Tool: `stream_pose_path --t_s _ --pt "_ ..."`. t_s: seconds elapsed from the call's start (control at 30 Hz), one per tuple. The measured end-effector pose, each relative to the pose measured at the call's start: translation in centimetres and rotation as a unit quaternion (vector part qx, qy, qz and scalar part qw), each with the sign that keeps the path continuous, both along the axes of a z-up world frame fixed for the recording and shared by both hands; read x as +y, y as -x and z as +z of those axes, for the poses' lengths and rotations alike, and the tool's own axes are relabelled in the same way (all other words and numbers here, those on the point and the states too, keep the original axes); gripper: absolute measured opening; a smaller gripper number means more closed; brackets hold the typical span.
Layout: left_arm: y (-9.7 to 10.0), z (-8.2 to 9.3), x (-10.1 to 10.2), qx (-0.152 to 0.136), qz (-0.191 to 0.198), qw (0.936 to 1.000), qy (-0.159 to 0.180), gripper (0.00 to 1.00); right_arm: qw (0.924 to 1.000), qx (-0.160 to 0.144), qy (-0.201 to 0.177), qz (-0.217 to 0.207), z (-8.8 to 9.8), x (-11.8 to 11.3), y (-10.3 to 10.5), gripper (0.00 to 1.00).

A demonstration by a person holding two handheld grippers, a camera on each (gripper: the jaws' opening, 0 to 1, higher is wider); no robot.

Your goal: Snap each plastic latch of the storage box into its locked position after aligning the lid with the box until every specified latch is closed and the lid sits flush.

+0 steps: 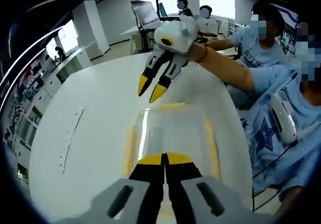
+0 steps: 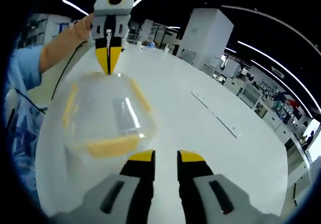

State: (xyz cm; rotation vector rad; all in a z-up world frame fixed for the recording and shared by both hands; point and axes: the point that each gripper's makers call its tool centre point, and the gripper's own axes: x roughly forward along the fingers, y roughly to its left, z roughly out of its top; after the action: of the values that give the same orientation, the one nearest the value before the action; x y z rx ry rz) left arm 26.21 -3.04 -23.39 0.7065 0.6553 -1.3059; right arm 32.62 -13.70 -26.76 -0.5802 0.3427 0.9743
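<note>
Left gripper (image 1: pixel 164 159) jaws together at box (image 1: pixel 170 134) near edge. Right gripper (image 2: pixel 165 156) jaws apart, just off yellow latch (image 2: pixel 113 146); lid (image 2: pixel 108 111) on, box on table (image 2: pixel 200 124).

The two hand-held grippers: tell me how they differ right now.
The left hand-held gripper has its yellow tips pressed together at one end of the clear storage box; the right hand-held gripper has its tips apart. The left sits over the box's rim, the right short of the near yellow latch. Both have black jaws tipped yellow.
</note>
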Motion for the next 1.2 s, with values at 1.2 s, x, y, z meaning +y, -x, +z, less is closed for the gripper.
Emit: stream_pose_path --t_s 1.2 --pt "1.3 -4.4 -0.2 0.109 0.059 0.9641 -0.235 0.00 0.9784 -0.076 -0.191 0.022 3.8 0.9 3.1 0.09"
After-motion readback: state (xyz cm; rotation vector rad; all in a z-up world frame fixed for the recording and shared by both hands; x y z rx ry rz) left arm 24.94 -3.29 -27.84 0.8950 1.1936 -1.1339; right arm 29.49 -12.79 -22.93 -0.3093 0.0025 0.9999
